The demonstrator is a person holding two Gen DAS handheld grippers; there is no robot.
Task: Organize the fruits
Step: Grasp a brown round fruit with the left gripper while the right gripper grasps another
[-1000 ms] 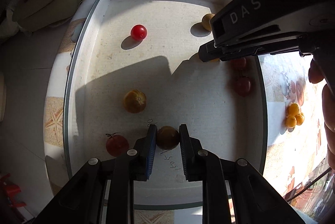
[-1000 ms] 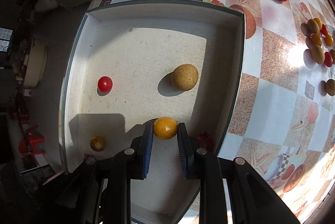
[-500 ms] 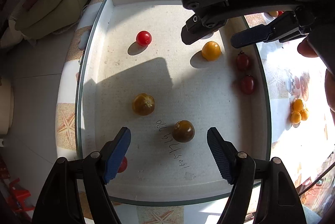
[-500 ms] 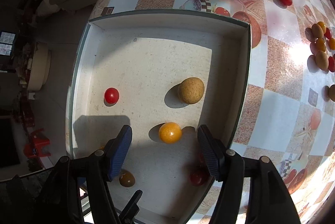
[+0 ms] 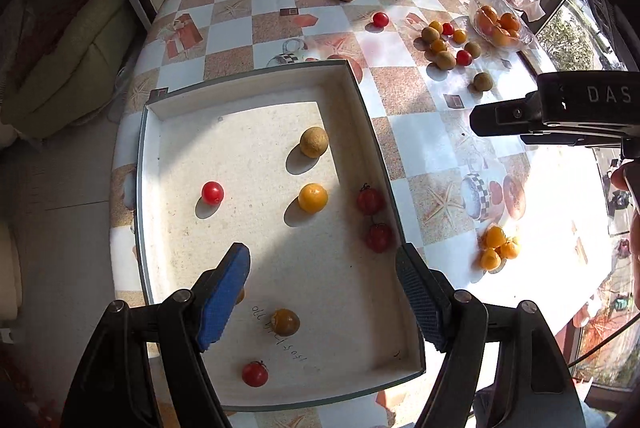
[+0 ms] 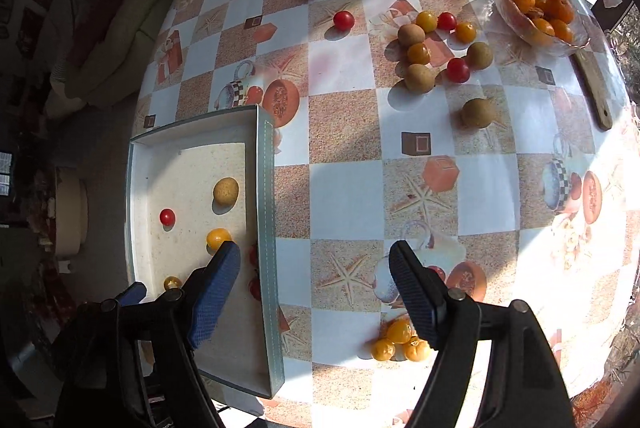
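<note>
Left tool (image 5: 324, 268) spread wide, empty, above tray (image 5: 256, 80); brown tomato (image 5: 285, 321) just below its tips. Right tool (image 6: 316, 268) wide, empty; yellow tomato cluster (image 6: 396, 342) under your right tip, likely next pick.

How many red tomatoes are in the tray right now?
4 red tomatoes: one left of centre, two by the tray's right wall, one near the front edge. A finger of the left gripper may hide more.
</note>
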